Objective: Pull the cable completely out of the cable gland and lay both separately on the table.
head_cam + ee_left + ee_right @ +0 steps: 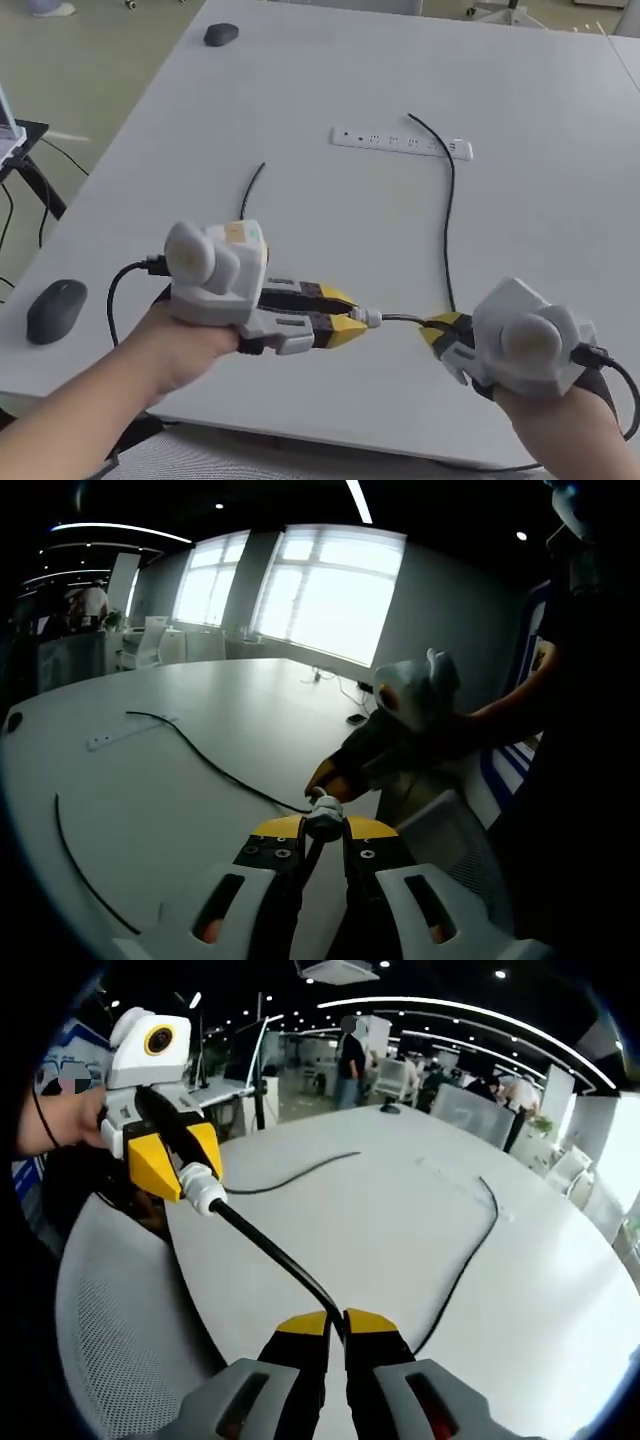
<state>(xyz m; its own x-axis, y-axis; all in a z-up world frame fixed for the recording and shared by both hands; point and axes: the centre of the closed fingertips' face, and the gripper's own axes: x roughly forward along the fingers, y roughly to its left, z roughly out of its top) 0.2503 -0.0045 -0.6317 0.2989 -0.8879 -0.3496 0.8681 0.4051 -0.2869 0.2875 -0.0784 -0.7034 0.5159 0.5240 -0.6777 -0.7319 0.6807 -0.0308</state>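
Noted left gripper (pixel 350 323) clamped on the white cable gland (pixel 372 318) above the table's (pixel 300 100) near edge, right gripper (pixel 433 328) pinched tight on the black cable (pixel 272 1253) just beside it; judged a straight, steady, in-line pull best, avoiding kinks.

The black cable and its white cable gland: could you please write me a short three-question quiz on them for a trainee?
1. True or false: the black cable is already fully out of the white plastic cable gland.
2. What is the right gripper shut on? A) the black cable B) the white plastic cable gland C) nothing
3. Fill in the blank: the left gripper is shut on the ____.

Key: 1 false, the cable still runs into the gland; 2 A; 3 cable gland.
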